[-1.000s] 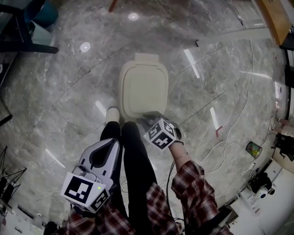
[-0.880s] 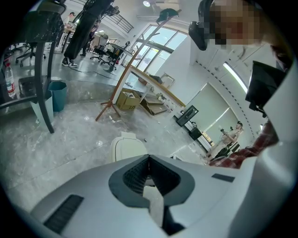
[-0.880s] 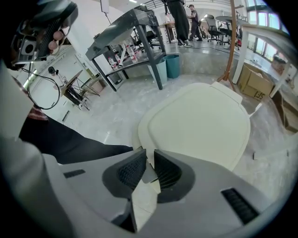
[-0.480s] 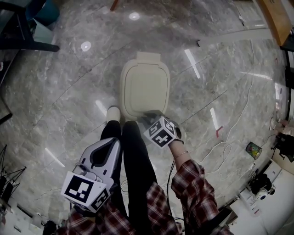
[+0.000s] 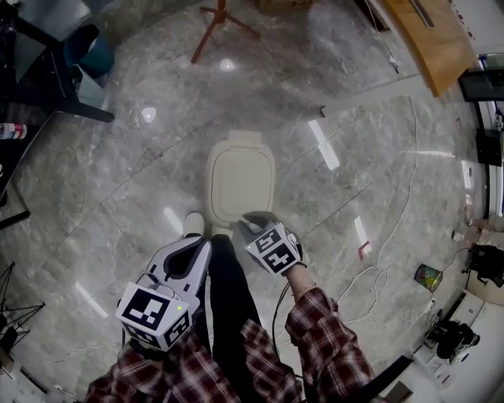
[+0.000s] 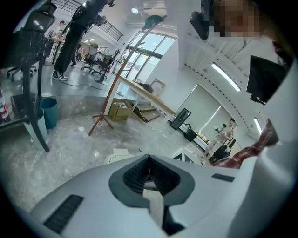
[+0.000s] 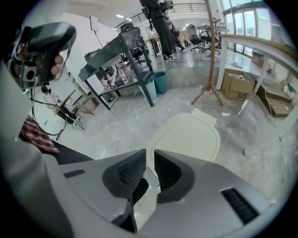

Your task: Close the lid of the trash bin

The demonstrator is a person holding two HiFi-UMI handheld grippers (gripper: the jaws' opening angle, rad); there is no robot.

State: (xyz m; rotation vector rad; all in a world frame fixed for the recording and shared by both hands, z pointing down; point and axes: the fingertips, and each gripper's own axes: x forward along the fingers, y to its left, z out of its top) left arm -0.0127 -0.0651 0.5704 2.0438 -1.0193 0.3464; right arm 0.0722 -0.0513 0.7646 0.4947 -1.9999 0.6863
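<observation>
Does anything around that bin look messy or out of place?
Nothing much. The trash bin's lid lies flat and shut. Only a loose white cable trails across the floor to its right.

Open floor [image 5: 370, 118] surrounds the trash bin [image 5: 240, 179], save a shoe [image 5: 193, 223] just beside it.

Glossy grey marble floor [image 5: 102, 197] bears a wooden tripod stand [image 5: 221, 9].
</observation>
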